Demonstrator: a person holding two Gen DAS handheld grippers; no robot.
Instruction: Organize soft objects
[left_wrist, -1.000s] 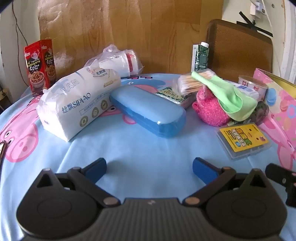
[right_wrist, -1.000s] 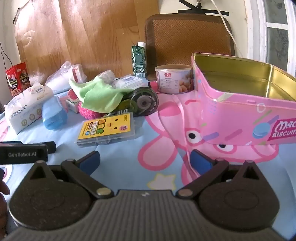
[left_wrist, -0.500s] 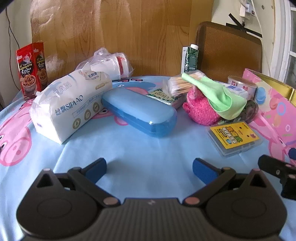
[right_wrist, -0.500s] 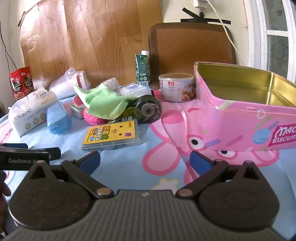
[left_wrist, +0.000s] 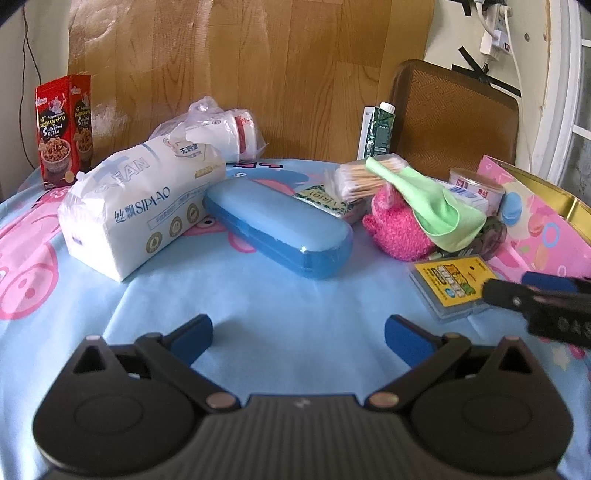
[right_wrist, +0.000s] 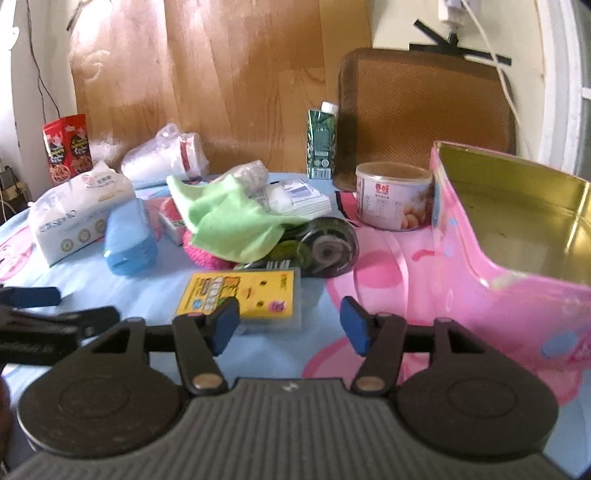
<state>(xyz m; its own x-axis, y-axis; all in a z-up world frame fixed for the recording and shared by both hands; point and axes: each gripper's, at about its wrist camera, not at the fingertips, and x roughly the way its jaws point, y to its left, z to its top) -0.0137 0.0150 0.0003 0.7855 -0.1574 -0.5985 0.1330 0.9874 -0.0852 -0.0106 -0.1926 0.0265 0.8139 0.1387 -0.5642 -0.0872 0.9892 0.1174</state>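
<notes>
A green cloth (left_wrist: 439, 206) (right_wrist: 229, 221) drapes over a pink knitted thing (left_wrist: 397, 232) (right_wrist: 201, 254) in the middle of the clutter. A white tissue pack (left_wrist: 136, 210) (right_wrist: 70, 218) lies at the left. The open pink tin (right_wrist: 517, 240) (left_wrist: 543, 221) stands at the right. My left gripper (left_wrist: 297, 336) is open over bare tablecloth, short of the blue case (left_wrist: 277, 227). My right gripper (right_wrist: 290, 325) hovers at the near edge of the yellow card case (right_wrist: 240, 295); its jaws are closing and nothing is between them.
Around the cloth lie a tape dispenser (right_wrist: 328, 251), a food can (right_wrist: 393, 195), a green carton (right_wrist: 321, 142), a cotton swab pack (left_wrist: 362, 177), bagged paper cups (left_wrist: 221, 129) and a red snack box (left_wrist: 64, 125). A wooden board and a chair back stand behind the table.
My right gripper's jaws have narrowed and it has moved forward toward the yellow card case. The left wrist view has swung slightly; the right gripper reaches further into it from the right.
</notes>
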